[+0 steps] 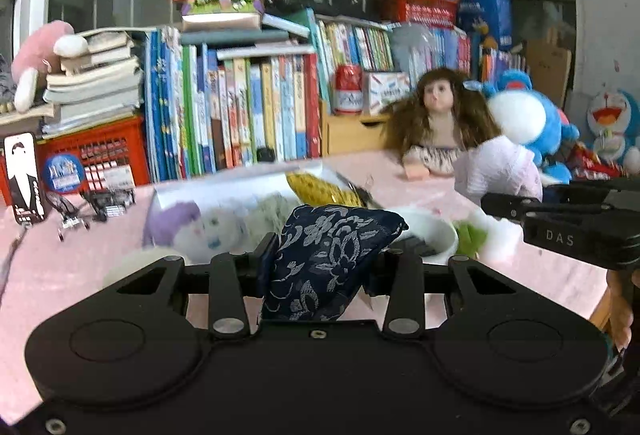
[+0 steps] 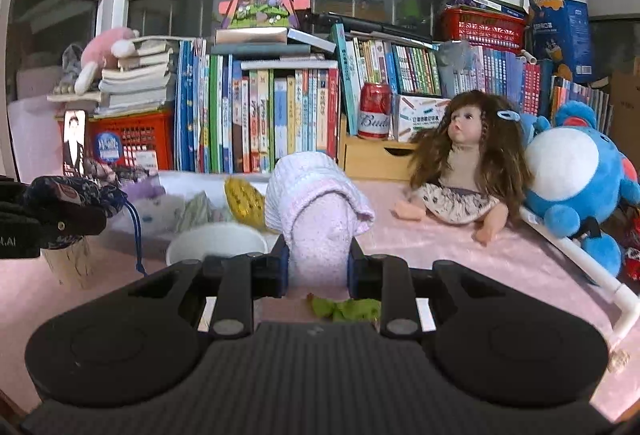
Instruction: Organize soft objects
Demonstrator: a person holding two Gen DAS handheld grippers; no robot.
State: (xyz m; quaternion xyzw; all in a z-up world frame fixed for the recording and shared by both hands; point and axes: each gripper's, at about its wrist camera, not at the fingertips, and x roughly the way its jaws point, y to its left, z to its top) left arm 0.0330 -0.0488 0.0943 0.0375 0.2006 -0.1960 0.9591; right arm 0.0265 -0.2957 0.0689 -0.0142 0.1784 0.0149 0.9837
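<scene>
Left gripper (image 1: pixel 320 267) fingertips hidden by blue floral pouch (image 1: pixel 332 255); container (image 1: pixel 240 195) behind blurred.

On the counter (image 2: pixel 460 255), a bowl (image 2: pixel 216 241) sits before a bin (image 2: pixel 172 195) of soft toys. The doll (image 2: pixel 464 171) sits to the right, a plush (image 2: pixel 576 187) beside it. Books (image 2: pixel 260 115) line the back, a can (image 2: pixel 375 111) among them.
</scene>
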